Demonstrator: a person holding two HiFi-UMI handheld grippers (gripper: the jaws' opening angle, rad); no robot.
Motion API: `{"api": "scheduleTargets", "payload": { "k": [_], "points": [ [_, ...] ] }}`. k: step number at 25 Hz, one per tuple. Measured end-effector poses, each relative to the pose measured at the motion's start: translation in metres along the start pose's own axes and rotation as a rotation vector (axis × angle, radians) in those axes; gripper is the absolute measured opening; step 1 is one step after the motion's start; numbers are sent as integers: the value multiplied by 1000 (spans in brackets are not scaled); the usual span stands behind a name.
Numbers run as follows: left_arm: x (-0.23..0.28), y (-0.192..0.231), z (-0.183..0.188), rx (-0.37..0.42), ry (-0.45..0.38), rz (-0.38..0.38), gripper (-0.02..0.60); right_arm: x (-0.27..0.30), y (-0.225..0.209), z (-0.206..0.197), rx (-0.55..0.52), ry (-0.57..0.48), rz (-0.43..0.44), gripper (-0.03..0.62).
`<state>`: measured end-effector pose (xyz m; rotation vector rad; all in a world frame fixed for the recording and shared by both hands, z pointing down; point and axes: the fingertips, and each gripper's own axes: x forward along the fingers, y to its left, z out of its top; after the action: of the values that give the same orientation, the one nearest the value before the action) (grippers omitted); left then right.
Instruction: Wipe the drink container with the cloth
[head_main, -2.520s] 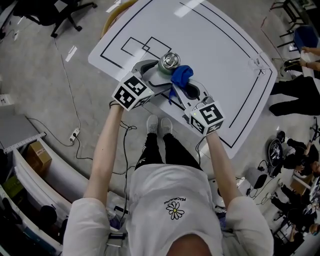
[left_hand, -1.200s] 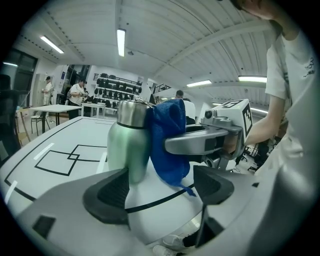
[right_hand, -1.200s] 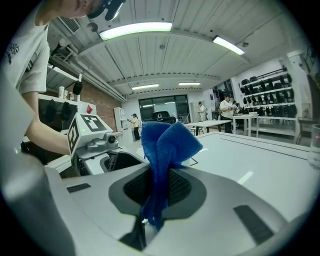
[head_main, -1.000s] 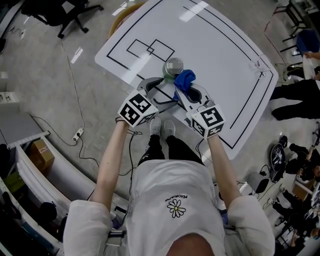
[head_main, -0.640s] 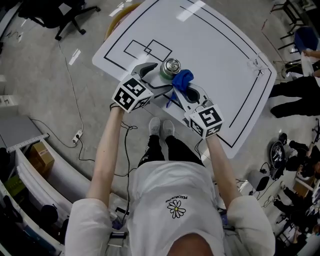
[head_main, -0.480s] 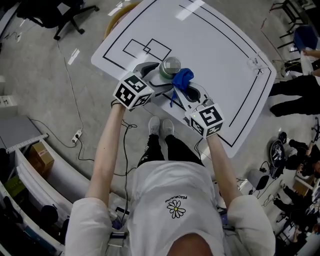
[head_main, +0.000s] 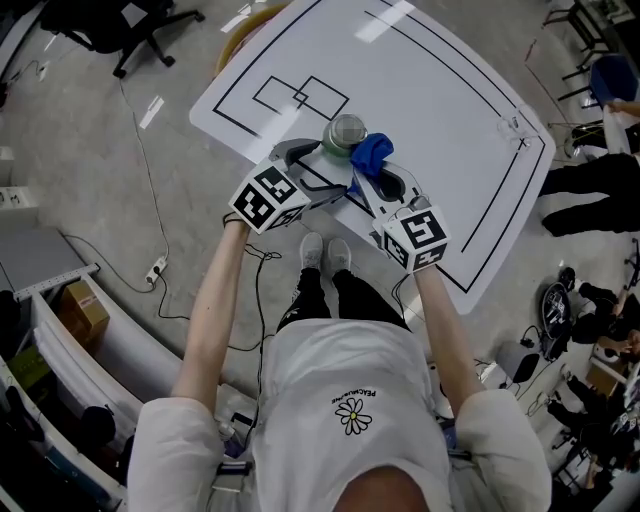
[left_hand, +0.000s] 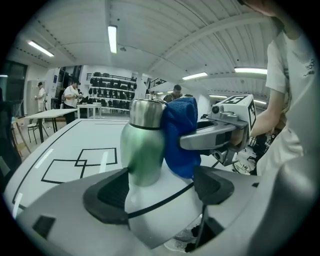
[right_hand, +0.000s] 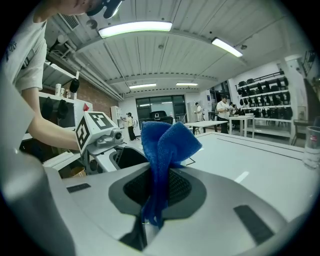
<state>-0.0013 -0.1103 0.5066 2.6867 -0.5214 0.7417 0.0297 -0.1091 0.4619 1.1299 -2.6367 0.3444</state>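
Bottle (left_hand: 144, 150) upright, cap up, clamped in left claw (left_hand: 160, 190); right claw (right_hand: 155, 196) pinching blue cloth (right_hand: 167, 142) against it.

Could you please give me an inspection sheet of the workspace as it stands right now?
Surface: white table marked with black lines.
Job's things: green bottle; blue cloth against its side.
Clutter: clear cup near the table's far corner.
Grippers: left claw shut on the bottle; right claw shut on the cloth.
Cables: power strip with a cable on the floor.
Surroundings: office chair, cardboard box, people at the right.
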Motion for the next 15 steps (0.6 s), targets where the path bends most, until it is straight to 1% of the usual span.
{"api": "scheduleTargets", "payload": {
  "k": [4, 6, 8, 11, 15],
  "points": [
    [-3, -16, -4, 0, 4, -20, 391, 2, 15, 0, -9, 1, 36, 43],
    [-1, -27, -4, 8, 3, -45, 390, 3, 17, -1, -8, 2, 40, 43],
    [0, -32, -4, 18, 0, -54, 390, 5, 18, 0, -10, 3, 39, 43],
    [-7, -24, -2, 9, -20, -30, 390, 5, 18, -1, -9, 4, 40, 43],
    [-16, 7, 5, -5, -43, 35, 391, 3, 17, -1, -9, 4, 37, 43]
  ]
}}
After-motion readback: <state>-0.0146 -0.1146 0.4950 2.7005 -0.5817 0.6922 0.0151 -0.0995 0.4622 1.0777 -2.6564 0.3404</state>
